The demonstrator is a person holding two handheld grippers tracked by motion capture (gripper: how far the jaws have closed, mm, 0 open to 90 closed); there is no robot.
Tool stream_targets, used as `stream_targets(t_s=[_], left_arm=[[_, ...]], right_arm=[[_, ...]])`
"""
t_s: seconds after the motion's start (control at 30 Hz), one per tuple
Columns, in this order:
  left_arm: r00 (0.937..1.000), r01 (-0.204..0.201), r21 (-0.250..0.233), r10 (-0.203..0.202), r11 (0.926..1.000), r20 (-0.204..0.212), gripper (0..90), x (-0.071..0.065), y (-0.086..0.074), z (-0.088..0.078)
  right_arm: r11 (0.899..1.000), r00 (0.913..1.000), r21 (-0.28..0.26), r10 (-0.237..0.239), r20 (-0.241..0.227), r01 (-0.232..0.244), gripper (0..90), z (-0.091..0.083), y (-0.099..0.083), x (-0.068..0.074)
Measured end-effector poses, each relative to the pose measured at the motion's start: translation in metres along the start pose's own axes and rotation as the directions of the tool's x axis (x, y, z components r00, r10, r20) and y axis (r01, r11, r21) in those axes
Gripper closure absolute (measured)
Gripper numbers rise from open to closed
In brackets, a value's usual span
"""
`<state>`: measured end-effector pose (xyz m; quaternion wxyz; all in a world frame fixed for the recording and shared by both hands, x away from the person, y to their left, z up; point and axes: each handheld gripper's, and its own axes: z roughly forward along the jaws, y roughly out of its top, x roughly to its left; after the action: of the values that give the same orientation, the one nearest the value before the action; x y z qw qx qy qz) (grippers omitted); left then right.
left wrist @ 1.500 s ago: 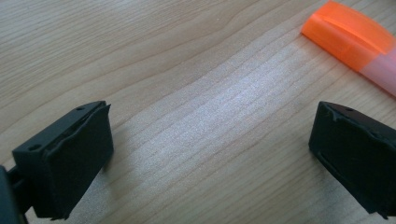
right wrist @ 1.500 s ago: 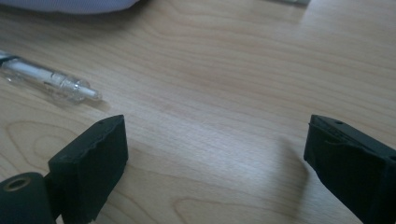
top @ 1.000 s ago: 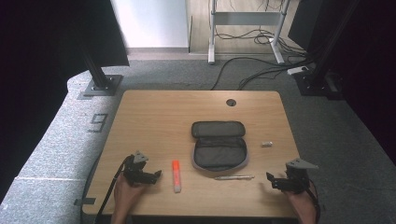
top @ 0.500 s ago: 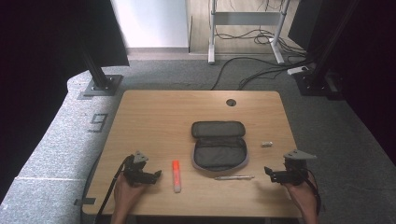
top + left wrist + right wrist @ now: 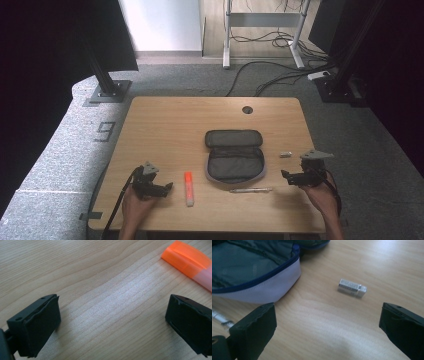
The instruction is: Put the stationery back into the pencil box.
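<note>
Judging from how things lie, the packing of the pencil case (image 5: 234,156) has not begun; the case lies unzipped and spread open at the middle of the wooden table (image 5: 170,125), its grey lining bare and nothing inside as far as the high view and the right gripper view show; three things wait outside it; an orange highlighter (image 5: 188,188) lies to the left of the case, near the front edge; a slim silver pen (image 5: 251,190) lies just in front of the case's near rim; a small white eraser (image 5: 285,154) lies to the right of the case, apart from it. The left gripper (image 5: 167,187) rests low over the table at the near left, its jaws wide apart with only bare wood between them, and the highlighter's orange cap (image 5: 183,257) sits just beyond its far jaw, not touched; the right gripper (image 5: 285,174) hovers at the near right, its jaws having just been opening and now standing fully apart with nothing between them; the eraser (image 5: 352,287) lies ahead of them on the wood, beside the case's pale rim (image 5: 265,288), and the tip of the pen (image 5: 219,316) shows by one jaw. All three items remain to be picked up and laid in the case, and the case remains to be folded and zipped; the eraser looks the likeliest first pick for the right hand, the highlighter for the left.
</note>
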<state>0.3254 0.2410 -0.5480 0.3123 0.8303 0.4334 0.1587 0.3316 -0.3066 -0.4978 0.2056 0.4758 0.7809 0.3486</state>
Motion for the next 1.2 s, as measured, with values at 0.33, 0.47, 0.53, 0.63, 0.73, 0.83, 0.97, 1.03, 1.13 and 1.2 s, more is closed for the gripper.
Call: stream_targets(t_s=[0.33,0.47,0.53,0.63,0.73,0.83,0.97,1.03,1.13,1.2], left_arm=[[1.0000,-0.005,-0.001,0.005,1.0000,0.006,0.0,0.000,0.000,0.000],[1.0000,-0.005,0.000,0.005,1.0000,0.006,0.0,0.000,0.000,0.000],[1.0000,-0.005,-0.001,0.005,1.0000,0.006,0.0,0.000,0.000,0.000],[1.0000,-0.005,-0.001,0.005,1.0000,0.006,0.0,0.000,0.000,0.000],[1.0000,-0.006,-0.001,0.006,1.0000,0.006,0.0,0.000,0.000,0.000],[1.0000,-0.005,-0.001,0.006,1.0000,0.006,0.0,0.000,0.000,0.000],[1.0000,-0.005,-0.001,0.005,1.0000,0.006,0.0,0.000,0.000,0.000],[1.0000,-0.005,-0.001,0.005,1.0000,0.006,0.0,0.000,0.000,0.000],[1.0000,-0.006,-0.001,0.006,1.0000,0.006,0.0,0.000,0.000,0.000],[1.0000,-0.007,-0.002,0.007,1.0000,0.006,0.1,-0.001,0.000,0.000]], right_arm=[[0.999,0.9973,0.010,-0.052,0.052,0.051,12.7,0.010,0.017,-0.016],[0.998,0.9950,0.022,-0.060,0.080,0.058,14.0,0.017,0.022,-0.022],[0.998,0.9946,0.025,-0.059,0.085,0.057,16.3,0.021,0.024,-0.025],[0.998,0.9947,0.029,-0.057,0.086,0.055,18.6,0.027,0.027,-0.030],[0.998,0.9965,0.044,-0.043,0.072,0.040,20.6,0.035,0.027,-0.036],[0.997,0.9963,0.072,-0.045,0.073,0.039,22.5,0.044,0.026,-0.041],[0.997,0.9978,0.071,-0.040,0.053,0.036,25.1,0.051,0.027,-0.045],[0.997,0.9980,0.070,-0.043,0.047,0.040,26.0,0.052,0.029,-0.046],[0.996,0.9977,0.079,-0.050,0.044,0.047,27.5,0.056,0.031,-0.048],[0.996,0.9987,0.083,-0.041,0.031,0.038,28.4,0.061,0.032,-0.050]])
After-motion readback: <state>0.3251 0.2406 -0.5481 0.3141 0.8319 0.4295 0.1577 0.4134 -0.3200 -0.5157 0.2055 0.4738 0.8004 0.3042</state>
